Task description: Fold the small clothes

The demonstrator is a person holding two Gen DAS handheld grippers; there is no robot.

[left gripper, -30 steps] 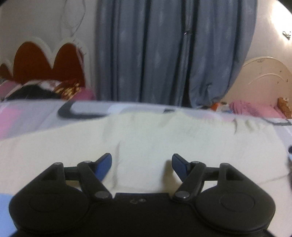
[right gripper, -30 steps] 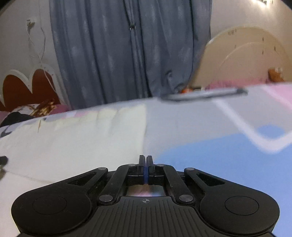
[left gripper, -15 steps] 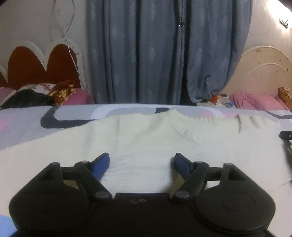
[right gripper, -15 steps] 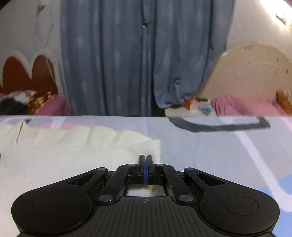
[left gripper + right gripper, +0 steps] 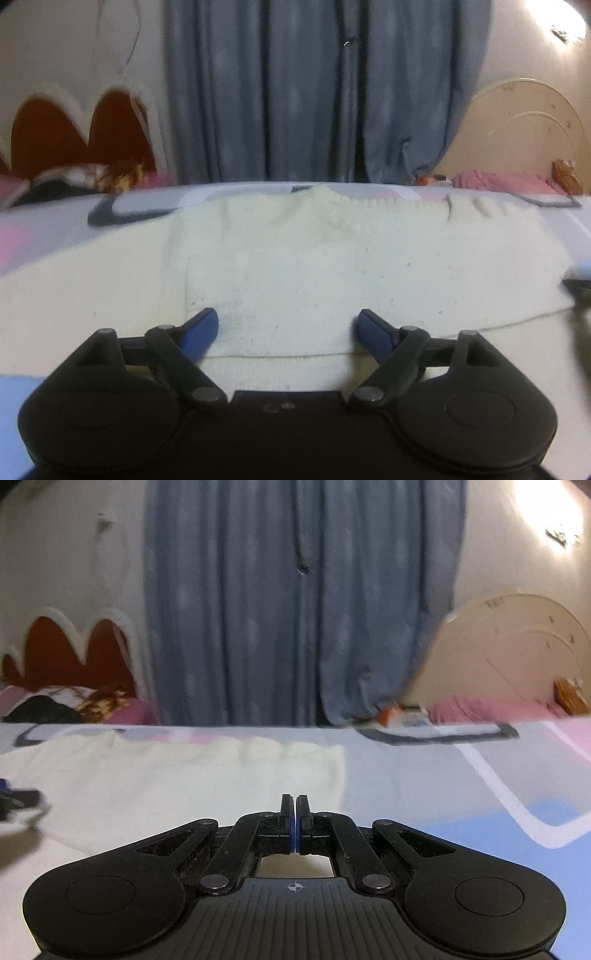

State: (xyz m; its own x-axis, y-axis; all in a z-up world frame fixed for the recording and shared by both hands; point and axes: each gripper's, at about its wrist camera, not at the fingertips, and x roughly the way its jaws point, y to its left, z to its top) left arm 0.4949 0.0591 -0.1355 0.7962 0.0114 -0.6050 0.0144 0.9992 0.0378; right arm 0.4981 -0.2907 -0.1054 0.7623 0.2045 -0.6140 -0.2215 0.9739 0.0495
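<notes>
A cream, nubbly knitted garment (image 5: 332,266) lies flat on the smooth patterned bedsheet (image 5: 461,775); the left gripper (image 5: 286,326) jaws are opening, empty, above it, the right gripper (image 5: 294,806) jaws pressed together, empty.

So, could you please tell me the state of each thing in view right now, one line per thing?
Cream sweater: lying flat on the bed, near hem folded over, not gripped.
Left hand-held gripper: jaws opening, over the sweater's folded hem, pads pressing on nothing.
Right hand-held gripper: shut, nothing between its fingers, near the sweater's right edge.
Curtains: drawn closed.
Bed cover: spread flat under the sweater.
</notes>
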